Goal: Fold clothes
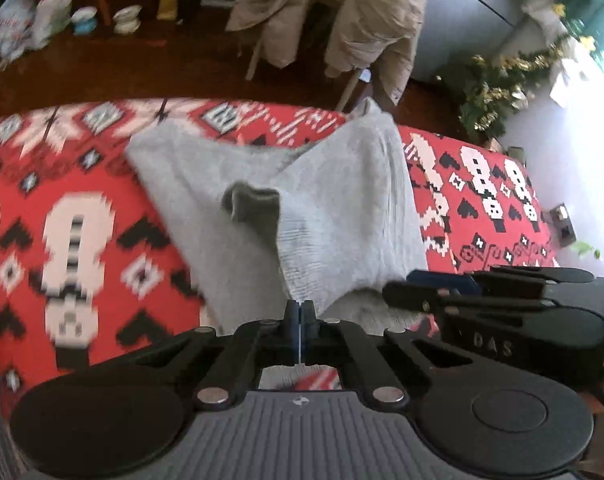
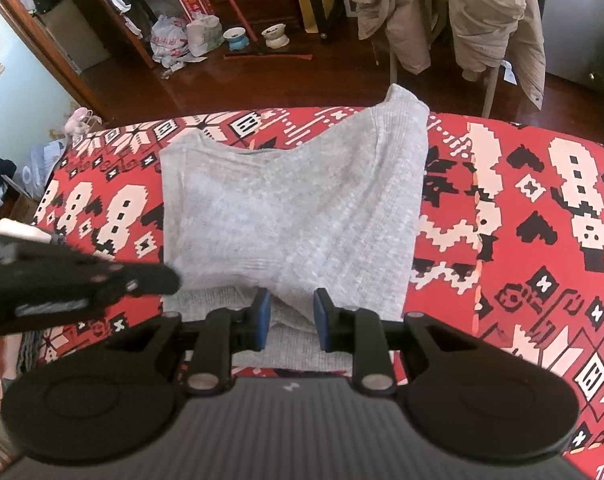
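A grey knitted sweater lies on a red patterned blanket, with a ridge of cloth pulled up from its far right corner toward the near edge. My right gripper is shut on that bunched near fold, its blue pads pressing either side. In the left wrist view the sweater rises in a crease and the right gripper sits at its near right. My left gripper is shut, pads together, just below the ribbed hem; no cloth shows between them. In the right wrist view the left gripper sits at the sweater's left edge.
The blanket ends at a far edge, with dark wooden floor beyond. Beige jackets hang over chairs behind. Pet bowls and plastic bags stand on the floor at the back left. A tinsel-draped plant is at the right.
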`<state>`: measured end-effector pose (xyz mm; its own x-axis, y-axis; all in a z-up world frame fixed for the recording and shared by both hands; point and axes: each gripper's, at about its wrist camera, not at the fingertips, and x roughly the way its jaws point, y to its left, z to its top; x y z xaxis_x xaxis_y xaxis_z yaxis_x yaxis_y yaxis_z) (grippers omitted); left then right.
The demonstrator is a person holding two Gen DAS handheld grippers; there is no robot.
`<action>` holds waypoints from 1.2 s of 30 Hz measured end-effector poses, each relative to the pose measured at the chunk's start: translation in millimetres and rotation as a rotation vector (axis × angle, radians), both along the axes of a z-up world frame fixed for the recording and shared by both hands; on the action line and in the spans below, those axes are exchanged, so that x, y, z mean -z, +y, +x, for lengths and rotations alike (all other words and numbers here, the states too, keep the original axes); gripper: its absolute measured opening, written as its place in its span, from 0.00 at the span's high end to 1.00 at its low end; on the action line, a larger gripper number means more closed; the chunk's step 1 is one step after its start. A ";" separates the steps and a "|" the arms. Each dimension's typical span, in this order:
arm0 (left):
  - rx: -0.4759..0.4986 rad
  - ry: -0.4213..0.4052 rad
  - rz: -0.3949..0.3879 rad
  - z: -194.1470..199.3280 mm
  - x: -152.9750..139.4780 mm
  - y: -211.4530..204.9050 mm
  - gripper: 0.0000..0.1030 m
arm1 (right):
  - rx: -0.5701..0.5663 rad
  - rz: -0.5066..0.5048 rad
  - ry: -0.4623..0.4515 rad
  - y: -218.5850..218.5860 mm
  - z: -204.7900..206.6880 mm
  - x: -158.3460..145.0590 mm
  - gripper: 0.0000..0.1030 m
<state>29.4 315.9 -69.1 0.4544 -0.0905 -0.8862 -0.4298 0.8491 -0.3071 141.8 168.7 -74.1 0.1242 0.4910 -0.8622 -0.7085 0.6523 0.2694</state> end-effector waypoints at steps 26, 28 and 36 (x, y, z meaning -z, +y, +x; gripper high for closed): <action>-0.523 -0.133 -0.562 -2.6 43.5 111.2 0.68 | -0.048 0.042 -0.052 29.6 29.0 -17.8 0.75; -0.556 -0.105 -0.600 2.4 51.2 117.7 0.68 | -0.052 0.028 -0.051 28.0 29.1 -16.5 0.75; -0.621 0.008 -0.727 15.3 77.1 124.7 0.72 | -0.042 0.012 -0.028 27.4 27.9 -12.8 0.75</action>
